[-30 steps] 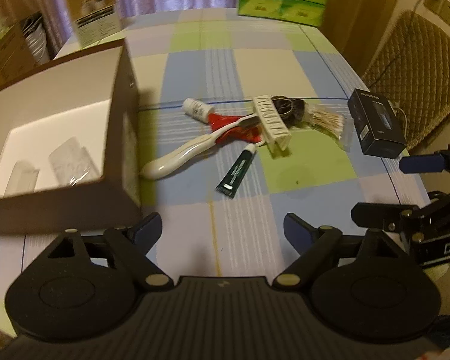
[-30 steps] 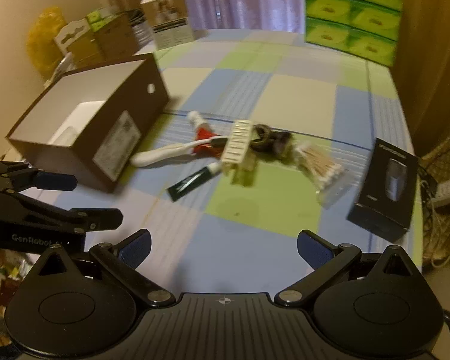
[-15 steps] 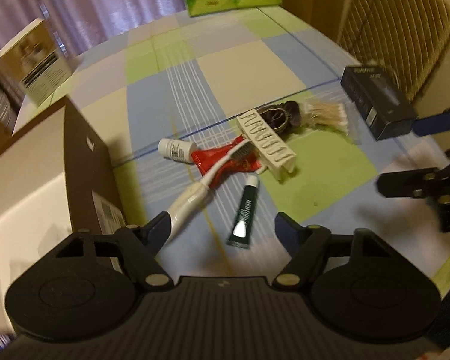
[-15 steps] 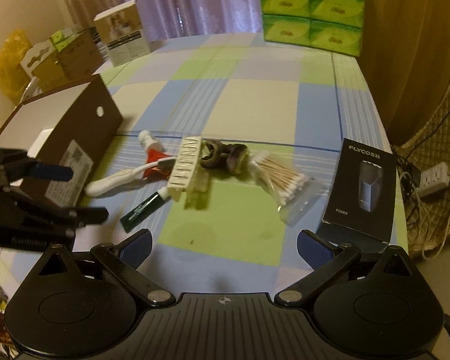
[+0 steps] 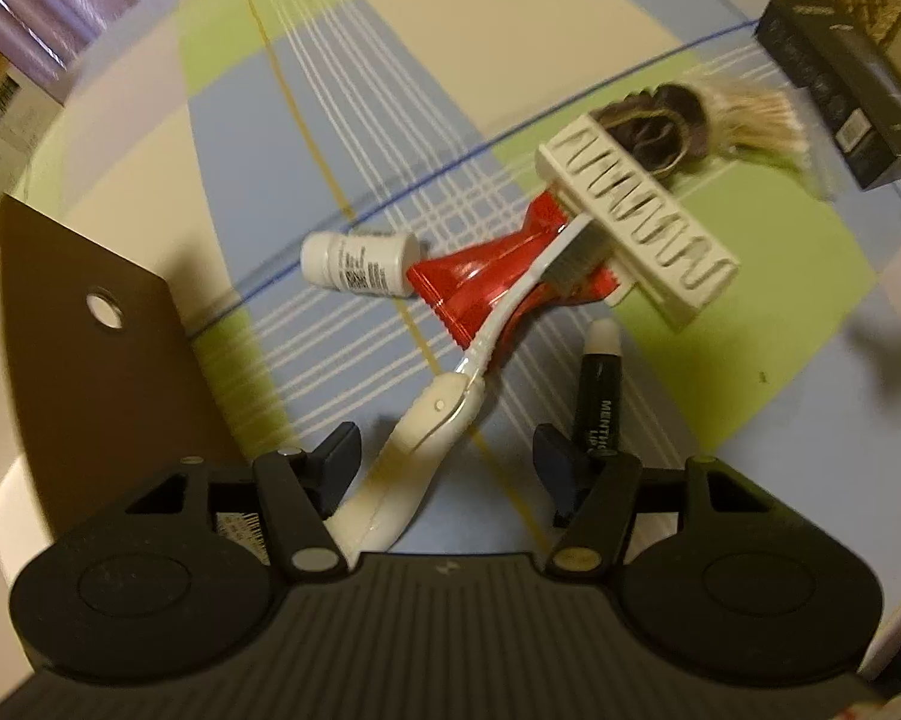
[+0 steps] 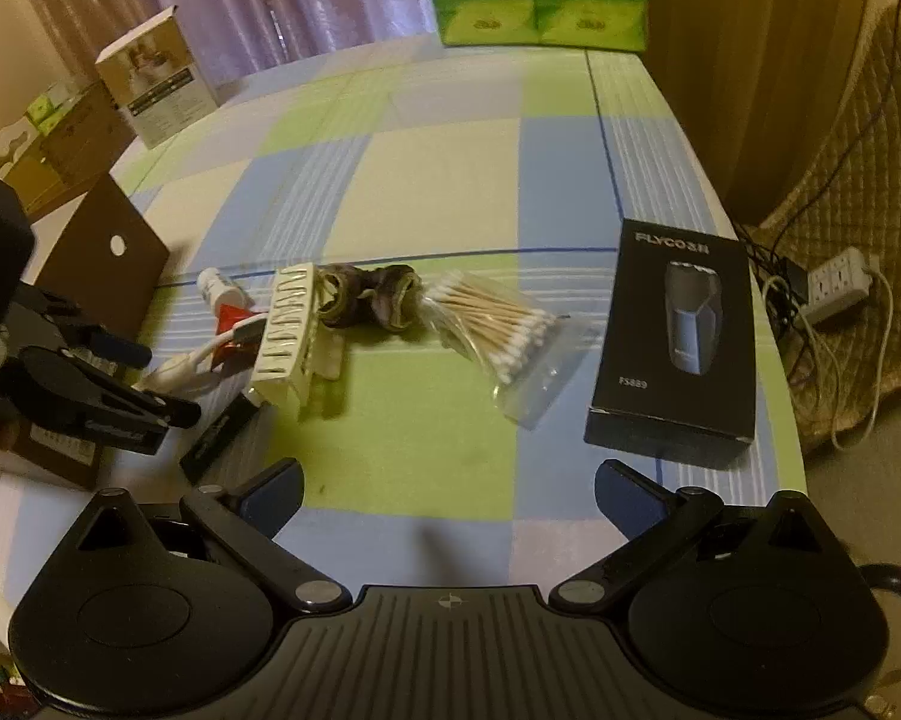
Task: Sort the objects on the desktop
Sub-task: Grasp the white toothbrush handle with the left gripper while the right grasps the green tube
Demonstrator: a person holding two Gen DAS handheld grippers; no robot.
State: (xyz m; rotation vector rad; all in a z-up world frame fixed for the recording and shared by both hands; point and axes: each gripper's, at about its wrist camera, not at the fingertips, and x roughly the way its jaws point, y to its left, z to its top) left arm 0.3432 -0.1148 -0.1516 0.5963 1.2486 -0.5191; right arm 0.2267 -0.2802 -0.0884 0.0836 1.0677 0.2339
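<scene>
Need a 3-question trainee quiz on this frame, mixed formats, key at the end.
1. True or false: the left hand-held gripper is shut on the white toothbrush.
2. Multiple choice: the toothbrush head rests on A) the red tube, B) the black shaver box, C) the bag of cotton swabs.
3. Fill in: the brown cardboard box lies to the ___ of the toothbrush handle in the left wrist view.

Key: 1 false, its jaws are open either side of the handle; 2 A; 3 left.
</scene>
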